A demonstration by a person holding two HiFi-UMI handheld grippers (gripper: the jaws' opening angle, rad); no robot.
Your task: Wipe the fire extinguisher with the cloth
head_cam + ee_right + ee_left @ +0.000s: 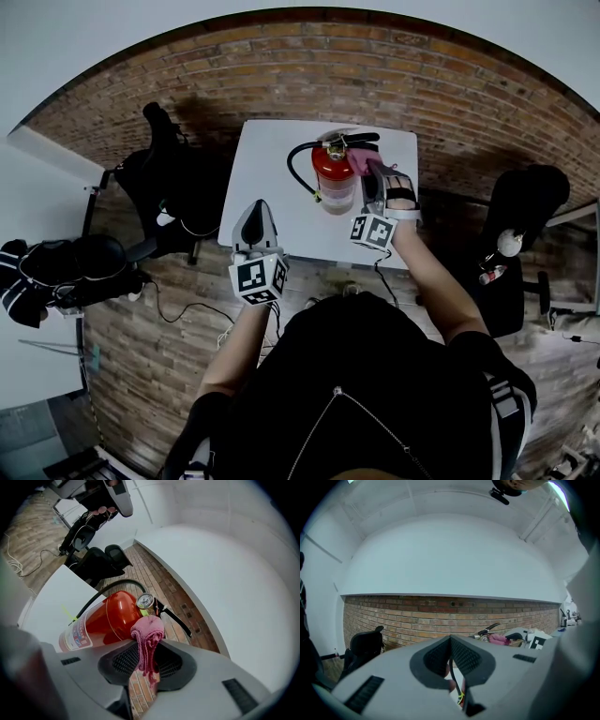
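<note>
My right gripper (373,176) is clamped on the pink cloth (148,637), bunched beside the red fire extinguisher (105,620) at its gauge (145,600), positioned for wiping. My left gripper (257,214), jaws together and empty, waits lower left.

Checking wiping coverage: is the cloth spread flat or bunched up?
Bunched up. The pink cloth is a crumpled wad pinched between the right gripper's jaws, by the fire extinguisher's top.
</note>
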